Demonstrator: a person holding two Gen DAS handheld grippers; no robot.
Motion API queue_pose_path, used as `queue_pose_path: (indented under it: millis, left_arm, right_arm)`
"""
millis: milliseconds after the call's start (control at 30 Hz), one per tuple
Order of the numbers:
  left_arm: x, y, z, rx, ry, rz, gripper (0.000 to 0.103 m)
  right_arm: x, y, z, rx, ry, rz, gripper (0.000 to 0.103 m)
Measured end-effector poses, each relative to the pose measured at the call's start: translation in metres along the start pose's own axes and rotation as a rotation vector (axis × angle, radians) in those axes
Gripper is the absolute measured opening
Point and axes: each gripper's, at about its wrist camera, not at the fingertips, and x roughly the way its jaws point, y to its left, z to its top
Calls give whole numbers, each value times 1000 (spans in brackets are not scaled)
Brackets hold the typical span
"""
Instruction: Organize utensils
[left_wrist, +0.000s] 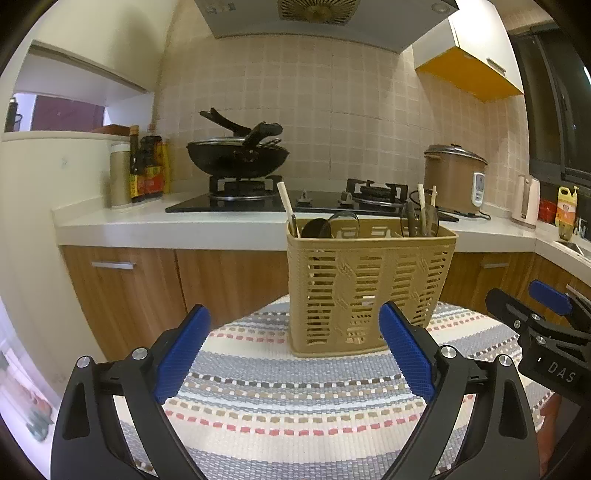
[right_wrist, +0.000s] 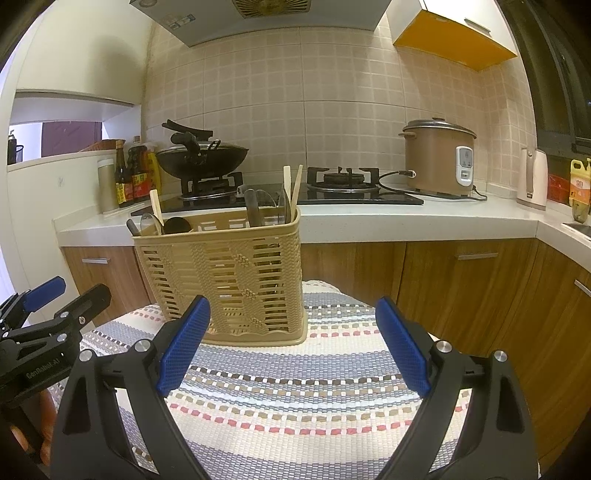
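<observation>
A striped mat (left_wrist: 295, 406) is seen covering the surface, and a tan basket (left_wrist: 365, 288) stands near its far edge, holding chopsticks (left_wrist: 285, 199) and dark ladles (left_wrist: 314, 227). The left gripper (left_wrist: 295, 354) and right gripper (right_wrist: 293, 347) are held spread wide and empty. The light basket could be tipped if a utensil is snagged while being lifted.

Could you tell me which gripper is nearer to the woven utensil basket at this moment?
Left, narrowly. The left gripper faces the basket with one pad overlapping its front; the right gripper sits slightly further back and to the basket's right. Both are open and empty.
</observation>
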Motion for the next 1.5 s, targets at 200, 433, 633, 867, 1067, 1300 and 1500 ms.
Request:
queue_pose_path:
  millis: [200,433,633,867,1067,1300,1500]
  left_arm:
    - [0,0,0,-3,2,-1,90]
    - [0,1,0,-5,4,-2,90]
    - [-1,2,-1,-8,2,-2,91]
    - [0,2,0,-6,4,-2,93]
    - [0,2,0,-2,7,4,93]
    - [0,5,1,-25,15,-8,93]
    - [-4,5,1,-21,-18,-5,93]
  right_arm:
    - [0,1,-1,3,6,5,87]
    - [0,2,-1,-1,8,1,88]
    - [1,2,-2,3,10,2,90]
    - [1,3,-2,1,8,2,90]
    - [1,3,-2,1,7,1,90]
    - [0,4,-2,0,8,0,90]
    - [1,4,-2,-1,6,2,90]
